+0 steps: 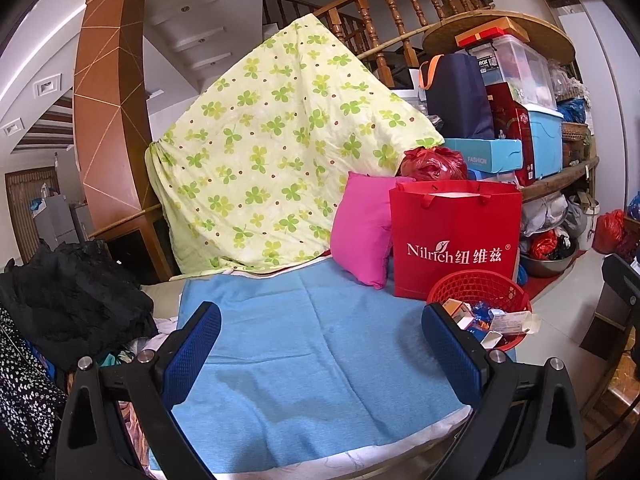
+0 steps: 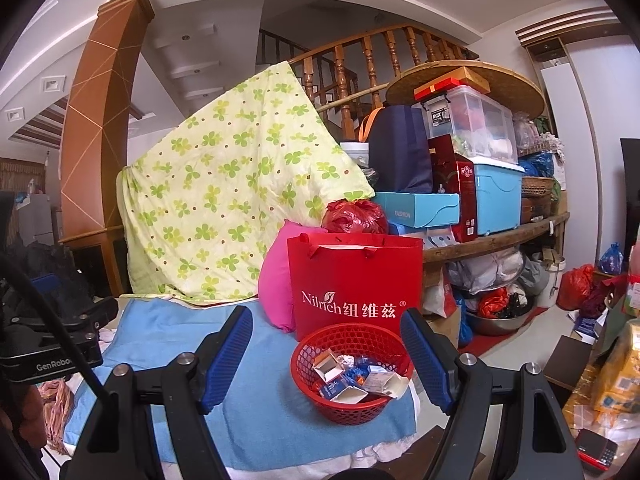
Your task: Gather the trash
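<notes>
The red basket (image 2: 352,376), full of small boxes and wrappers, sits between the spread fingers of the right gripper (image 2: 326,364), nothing held. The left gripper (image 1: 320,360) is wide open too, the basket just beyond its right finger. Both look finished.

Black-framed right gripper (image 2: 326,354) — blue textured pads (image 2: 226,360); silver screws; "GenRobo" lettering

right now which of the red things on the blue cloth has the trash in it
The red basket, the low mesh one at the blue cloth's front right. It holds small cartons and wrappers. The red bag behind it stands tall with white lettering.
</notes>
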Tool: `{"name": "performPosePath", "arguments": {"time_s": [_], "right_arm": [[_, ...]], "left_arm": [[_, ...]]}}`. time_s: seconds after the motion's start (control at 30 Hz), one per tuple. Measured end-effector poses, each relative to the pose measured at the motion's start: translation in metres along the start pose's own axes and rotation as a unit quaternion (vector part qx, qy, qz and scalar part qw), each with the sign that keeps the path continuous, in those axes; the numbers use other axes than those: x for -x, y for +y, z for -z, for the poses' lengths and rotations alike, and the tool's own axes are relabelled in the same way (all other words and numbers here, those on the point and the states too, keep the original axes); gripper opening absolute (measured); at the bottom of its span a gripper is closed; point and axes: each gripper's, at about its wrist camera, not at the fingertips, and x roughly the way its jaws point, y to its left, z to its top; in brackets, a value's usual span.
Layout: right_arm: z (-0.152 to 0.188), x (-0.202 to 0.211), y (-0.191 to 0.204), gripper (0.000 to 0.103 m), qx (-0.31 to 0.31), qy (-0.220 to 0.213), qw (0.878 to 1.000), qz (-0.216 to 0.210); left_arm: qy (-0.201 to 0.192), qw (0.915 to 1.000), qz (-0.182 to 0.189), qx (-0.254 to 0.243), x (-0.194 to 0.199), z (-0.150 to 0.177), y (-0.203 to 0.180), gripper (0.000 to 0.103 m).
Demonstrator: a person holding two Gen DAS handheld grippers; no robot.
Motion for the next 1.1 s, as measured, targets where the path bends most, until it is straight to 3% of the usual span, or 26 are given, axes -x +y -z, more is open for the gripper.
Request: {"name": "performPosePath", "arguments": {"time_s": [1.1], "right_arm": [[-0.0004,-0.0003,-0.0026,0.079,-0.001,0.004,1.000,0.003]], "left_arm": [[0.002,1.0000,0.001,-0.004,0.0042,-0.0024,-0.0037,0.100]]}}
